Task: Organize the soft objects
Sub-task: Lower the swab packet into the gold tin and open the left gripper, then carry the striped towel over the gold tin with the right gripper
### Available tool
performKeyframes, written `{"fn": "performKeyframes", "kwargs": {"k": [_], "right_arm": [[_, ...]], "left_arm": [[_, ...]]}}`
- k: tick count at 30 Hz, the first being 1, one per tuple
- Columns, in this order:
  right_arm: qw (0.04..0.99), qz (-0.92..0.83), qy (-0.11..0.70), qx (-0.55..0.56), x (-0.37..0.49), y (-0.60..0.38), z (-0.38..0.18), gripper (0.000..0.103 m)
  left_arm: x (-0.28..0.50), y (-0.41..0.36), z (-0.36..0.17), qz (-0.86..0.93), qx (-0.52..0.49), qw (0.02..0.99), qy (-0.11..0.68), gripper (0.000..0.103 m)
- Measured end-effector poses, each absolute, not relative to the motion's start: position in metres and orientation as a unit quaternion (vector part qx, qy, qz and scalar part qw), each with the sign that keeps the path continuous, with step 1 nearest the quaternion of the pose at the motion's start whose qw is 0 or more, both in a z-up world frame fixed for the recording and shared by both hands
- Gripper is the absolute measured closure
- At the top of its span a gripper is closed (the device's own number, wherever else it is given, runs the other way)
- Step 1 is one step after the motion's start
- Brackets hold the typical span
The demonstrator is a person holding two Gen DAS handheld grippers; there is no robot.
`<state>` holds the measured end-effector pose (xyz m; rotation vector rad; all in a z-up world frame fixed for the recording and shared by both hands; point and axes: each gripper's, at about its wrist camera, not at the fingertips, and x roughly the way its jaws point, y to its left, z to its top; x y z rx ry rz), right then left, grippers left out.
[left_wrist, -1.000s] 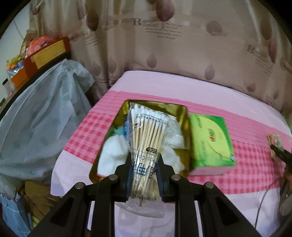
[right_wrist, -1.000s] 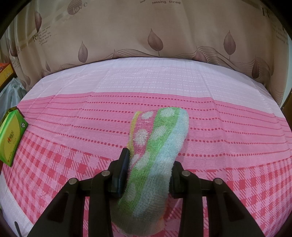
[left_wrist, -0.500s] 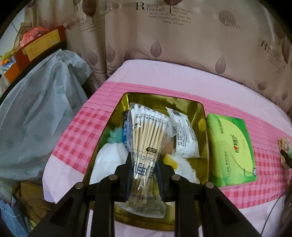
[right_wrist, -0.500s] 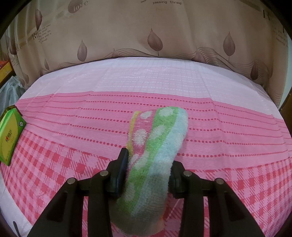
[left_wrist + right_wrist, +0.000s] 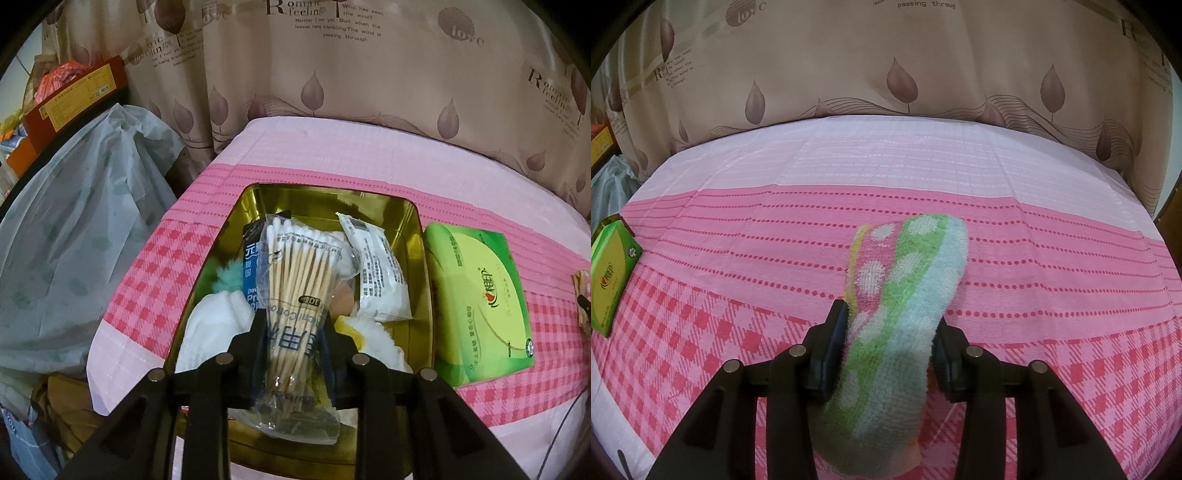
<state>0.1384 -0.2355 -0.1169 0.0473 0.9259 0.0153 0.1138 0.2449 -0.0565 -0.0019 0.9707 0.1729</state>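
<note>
Cotton swab bag in opening left claw

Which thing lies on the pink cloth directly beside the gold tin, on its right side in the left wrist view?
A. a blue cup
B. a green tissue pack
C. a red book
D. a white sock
B: the green tissue pack lies flat on the cloth, along the right wall of the gold tin.

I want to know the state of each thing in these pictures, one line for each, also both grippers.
Left gripper: jaws opening, cotton swab bag between them.
Cotton swab bag: sealed, over the gold tin.
Gold tin: no lid on, partly filled.
Tissue pack: lying flat beside the tin.
Right gripper: jaws opening, towel between them.
Towel: folded.
</note>
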Motion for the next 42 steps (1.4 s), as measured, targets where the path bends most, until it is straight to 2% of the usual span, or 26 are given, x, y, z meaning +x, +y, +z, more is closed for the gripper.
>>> {"fn": "performKeyframes", "kwargs": {"k": [5,7,13,18,42], "right_arm": [[0.895,0.007,0.446,0.022,0.138,-0.235,-0.117,0.064],[0.895,0.005,0.446,0.02,0.138,-0.236,-0.117,0.064],[0.895,0.004,0.445,0.018,0.138,-0.236,-0.118,0.064],[0.897,0.003,0.442,0.009,0.136,-0.231,-0.115,0.073],[0.897,0.041,0.441,0.002,0.093,-0.19,-0.101,0.081]], "left_arm": [[0.111,0.244,-0.054,0.082,0.002,0.882,0.463,0.069],[0.11,0.243,-0.053,0.085,0.005,0.884,0.459,0.062],[0.104,0.244,-0.049,0.095,0.01,0.888,0.449,0.059],[0.093,0.246,-0.042,0.109,0.005,0.894,0.435,0.055],[0.06,0.277,-0.028,0.162,-0.057,0.893,0.416,0.053]]}}
